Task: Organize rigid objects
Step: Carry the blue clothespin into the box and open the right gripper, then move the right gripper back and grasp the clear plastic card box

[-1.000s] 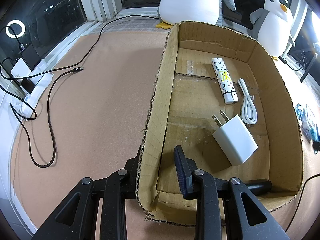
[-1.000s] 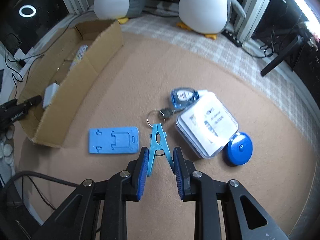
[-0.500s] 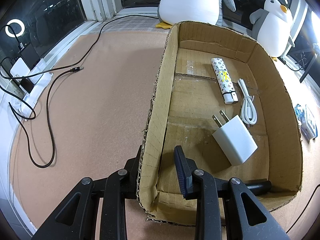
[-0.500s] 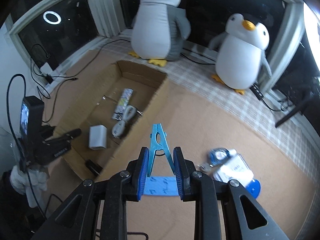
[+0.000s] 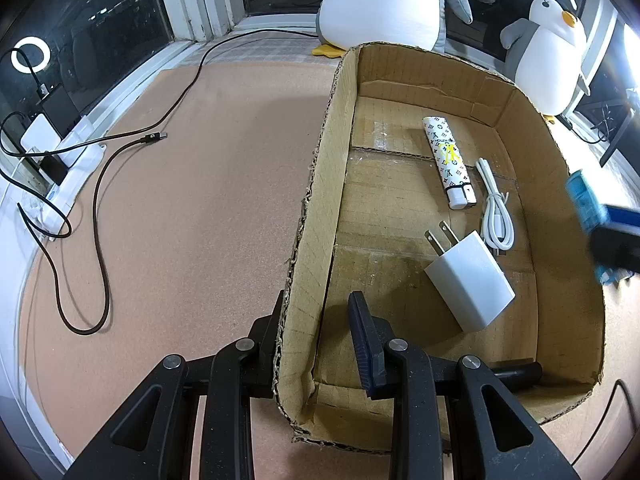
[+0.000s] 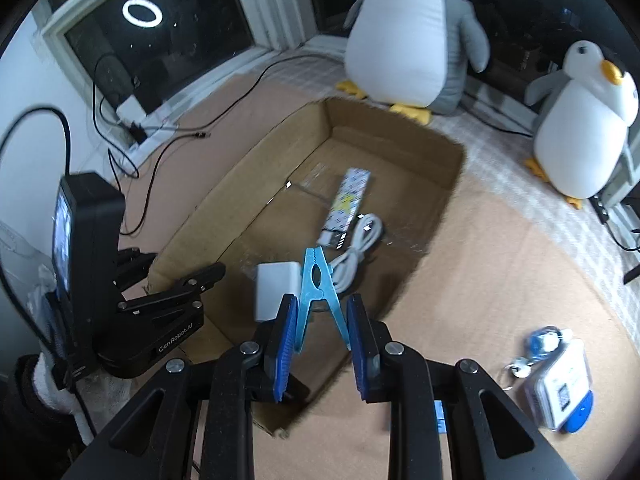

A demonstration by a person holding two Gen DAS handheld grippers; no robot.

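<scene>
Pinching blue clothespin [image 6: 320, 288] in right gripper [image 6: 322, 346] above cardboard box [image 6: 436, 208]; loose hold risks dropping outside.

Contents, by count: one cardboard box [image 6: 450, 184]; one lighter [image 5: 446, 158]; one white cable [image 5: 494, 210]; one charger plug [image 5: 470, 286]; one blue clothespin [image 6: 320, 284]; two plush penguins [image 6: 412, 36] [image 6: 586, 124]; two grippers [image 6: 320, 350] [image 5: 318, 340].
</scene>
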